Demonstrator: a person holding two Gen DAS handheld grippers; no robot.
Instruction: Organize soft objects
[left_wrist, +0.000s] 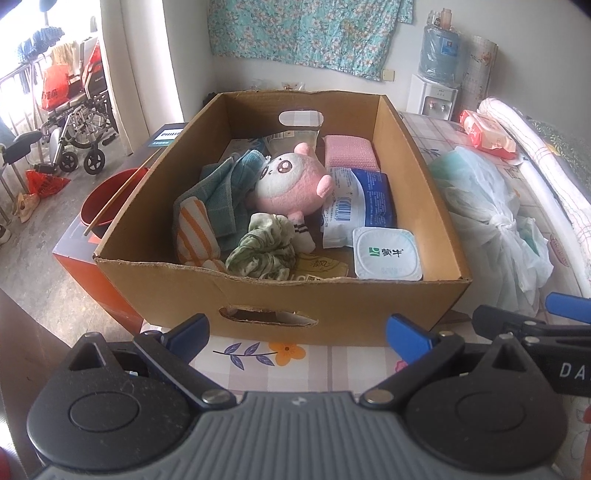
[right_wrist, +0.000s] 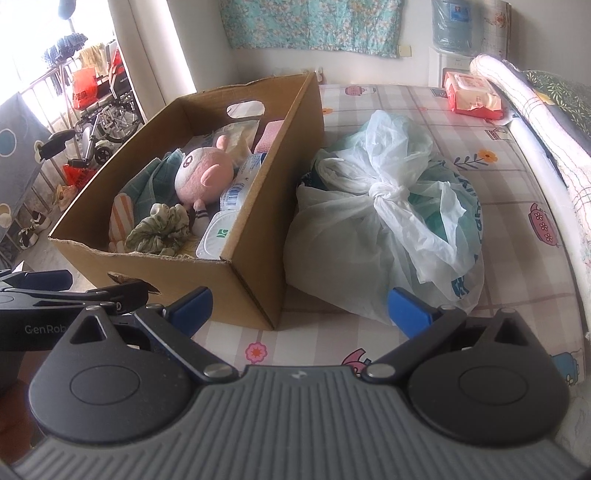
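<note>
A cardboard box (left_wrist: 332, 306) (right_wrist: 243, 284) stands on the patterned tablecloth. Inside lie a pink plush toy (left_wrist: 291, 184) (right_wrist: 205, 171), a teal towel (left_wrist: 221, 192), an orange-striped cloth (left_wrist: 194, 230), a green scrunchie (left_wrist: 264, 249) (right_wrist: 160, 230), a pink sponge (left_wrist: 349, 151), a blue-white packet (left_wrist: 360, 203) and a yogurt cup (left_wrist: 388, 258). My left gripper (left_wrist: 297, 334) hangs open just before the box's near wall, holding nothing. My right gripper (right_wrist: 299, 310) is open too, between the box corner and a knotted white plastic bag (right_wrist: 388, 218) (left_wrist: 487, 221).
A red wipes pack (right_wrist: 472, 94) and a rolled quilt (right_wrist: 535, 122) lie along the right. Left of the box sit a red bowl with chopsticks (left_wrist: 107, 199) and an orange carton (left_wrist: 85, 262). A wheelchair (left_wrist: 81, 125) stands on the floor; a water dispenser (left_wrist: 436, 74) is behind.
</note>
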